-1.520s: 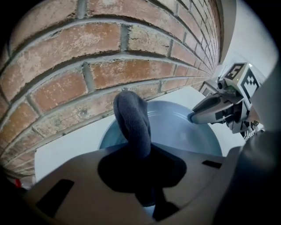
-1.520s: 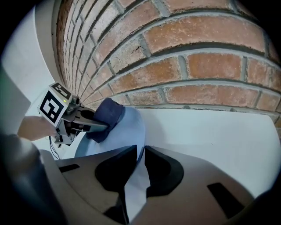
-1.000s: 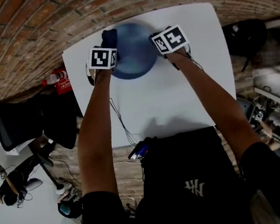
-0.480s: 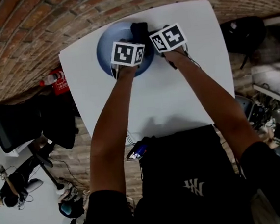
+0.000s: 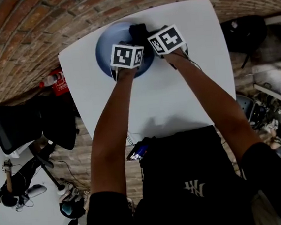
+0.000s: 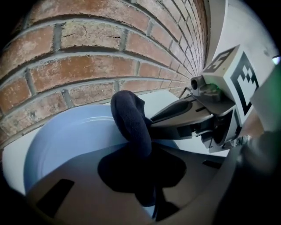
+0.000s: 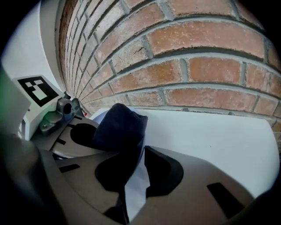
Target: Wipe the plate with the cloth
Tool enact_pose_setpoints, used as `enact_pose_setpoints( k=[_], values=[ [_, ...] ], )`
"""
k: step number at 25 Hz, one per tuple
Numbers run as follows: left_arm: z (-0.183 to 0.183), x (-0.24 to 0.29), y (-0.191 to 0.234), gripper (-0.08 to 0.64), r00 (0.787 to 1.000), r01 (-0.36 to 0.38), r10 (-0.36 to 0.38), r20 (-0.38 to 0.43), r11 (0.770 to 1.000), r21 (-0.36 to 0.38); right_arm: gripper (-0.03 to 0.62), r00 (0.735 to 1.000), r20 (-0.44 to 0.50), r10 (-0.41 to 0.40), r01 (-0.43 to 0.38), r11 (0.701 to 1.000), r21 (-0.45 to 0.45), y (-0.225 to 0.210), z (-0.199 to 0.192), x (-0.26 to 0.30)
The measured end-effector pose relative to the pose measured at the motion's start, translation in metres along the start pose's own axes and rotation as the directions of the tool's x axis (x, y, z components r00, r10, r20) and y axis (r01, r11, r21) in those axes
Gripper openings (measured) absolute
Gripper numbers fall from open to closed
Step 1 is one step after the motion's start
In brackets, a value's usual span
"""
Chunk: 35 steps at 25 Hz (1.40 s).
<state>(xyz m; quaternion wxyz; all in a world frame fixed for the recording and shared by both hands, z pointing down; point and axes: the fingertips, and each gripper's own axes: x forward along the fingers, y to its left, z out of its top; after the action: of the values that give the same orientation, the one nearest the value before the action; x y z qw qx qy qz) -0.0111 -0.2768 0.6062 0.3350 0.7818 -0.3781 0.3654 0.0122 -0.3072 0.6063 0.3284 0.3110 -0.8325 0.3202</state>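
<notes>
My left gripper [image 6: 145, 182] is clenched on the dark blue cloth [image 6: 129, 118]. The wad bulges out ahead of the jaws and hangs over the pale blue plate [image 6: 61, 145]. My right gripper [image 7: 139, 156] has its jaws nearly together with a pale sliver between them. I take that for the plate's rim, pinched to steady it, though the angle is poor and I would not swear to it.

A second ago the cloth sat at about 9 o'clock on the plate's edge, with my two grippers apart. Half a second ago I had swept the left one across the plate. Now the cloth sits near 1 o'clock on the plate, just beside the right gripper, which has kept its place at about 3 o'clock on the rim. Over the last half second nothing much has shifted.

I read that as one pass across the plate finished, with the cloth parked at the end of its stroke. The plate rests on the white table [image 5: 178, 96], close under the brick wall [image 6: 88, 66] at 12 o'clock. The 6 o'clock part of the plate still looks unwiped to me.
</notes>
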Motion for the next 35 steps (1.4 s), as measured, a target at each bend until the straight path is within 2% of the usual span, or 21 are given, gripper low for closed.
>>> enact_pose_setpoints(
  k=[5,14,19,24,30,32,35],
  values=[
    [-0.01,-0.01,0.015,0.063,1.0,-0.025,0.025,-0.016,1.0,0.016,0.074,1.0,0.0,-0.011,0.011,1.0,-0.016,0.0,0.001,0.0],
    [-0.036,-0.041,0.067,0.063,0.993,-0.111,0.109,-0.048,0.992,-0.06,0.074,1.0,0.003,-0.016,0.016,1.0,-0.009,-0.001,0.0,0.0],
    [-0.051,-0.056,0.092,0.063,0.976,-0.179,0.174,-0.132,0.983,-0.031,0.074,1.0,0.009,-0.024,0.024,1.0,-0.012,-0.001,0.0,0.0],
    [-0.063,-0.068,0.113,0.062,0.959,-0.233,0.224,-0.175,0.972,-0.031,0.074,1.0,0.006,-0.023,0.024,1.0,-0.016,-0.001,0.0,0.001],
    [-0.067,-0.075,0.125,0.061,0.936,-0.278,0.274,-0.223,0.961,0.013,0.074,1.0,0.013,-0.027,0.027,0.999,-0.02,0.0,0.002,0.002],
    [-0.067,-0.075,0.123,0.061,0.939,-0.273,0.265,-0.219,0.962,-0.003,0.074,1.0,0.01,-0.02,0.02,1.0,-0.003,0.001,0.0,0.001],
    [-0.061,-0.074,0.116,0.063,0.957,-0.23,0.218,-0.19,0.972,-0.044,0.074,1.0,0.012,-0.01,0.01,1.0,0.018,0.002,-0.001,0.0]
  ],
)
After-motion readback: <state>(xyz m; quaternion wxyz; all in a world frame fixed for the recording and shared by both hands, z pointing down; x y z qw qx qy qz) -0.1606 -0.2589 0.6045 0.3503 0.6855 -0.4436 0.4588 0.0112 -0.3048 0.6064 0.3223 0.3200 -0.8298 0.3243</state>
